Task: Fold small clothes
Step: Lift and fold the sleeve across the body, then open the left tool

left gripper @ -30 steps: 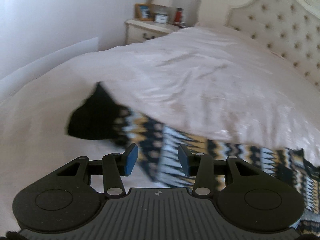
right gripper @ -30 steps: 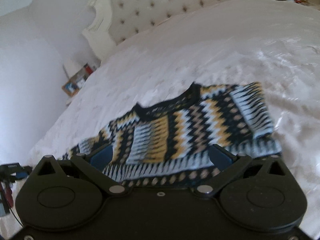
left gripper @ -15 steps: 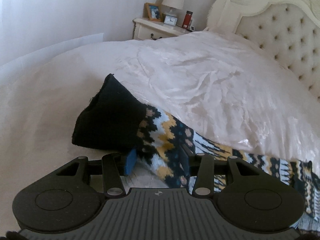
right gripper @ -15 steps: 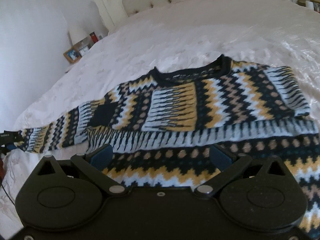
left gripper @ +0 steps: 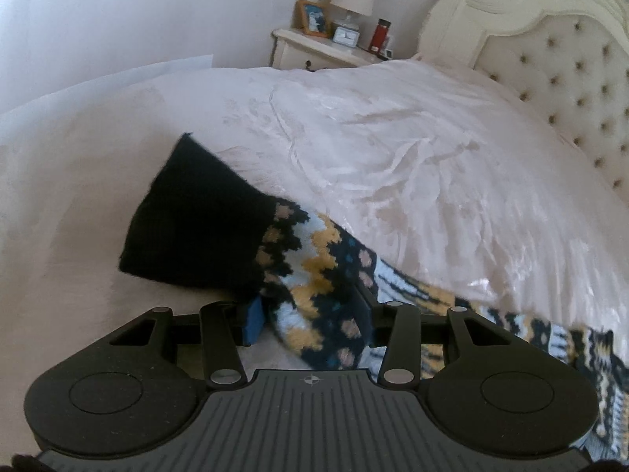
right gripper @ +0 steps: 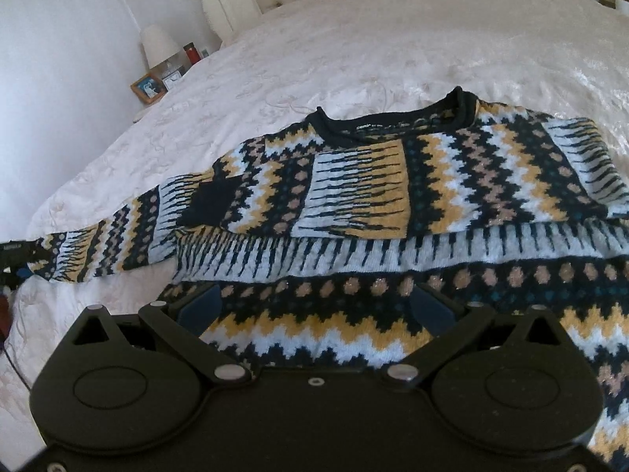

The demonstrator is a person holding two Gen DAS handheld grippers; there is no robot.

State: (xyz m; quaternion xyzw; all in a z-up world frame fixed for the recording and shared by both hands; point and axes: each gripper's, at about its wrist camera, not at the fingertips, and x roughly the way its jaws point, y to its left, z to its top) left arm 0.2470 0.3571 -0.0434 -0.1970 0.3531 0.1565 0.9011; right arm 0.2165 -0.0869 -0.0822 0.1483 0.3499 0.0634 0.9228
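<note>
A zigzag-patterned knitted jumper in black, mustard, pale blue and tan (right gripper: 377, 192) lies spread flat on the cream satin bedspread (left gripper: 412, 149). The left gripper (left gripper: 310, 318) has its blue pads pinched on the sleeve just behind the black ribbed cuff (left gripper: 196, 220). The right gripper (right gripper: 314, 306) hangs above the jumper's body, jaws spread wide, holding nothing

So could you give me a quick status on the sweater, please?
Left gripper pinching sweater sleeve. Right gripper open above sweater, spread flat on bed. Nothing obstructing.
</note>
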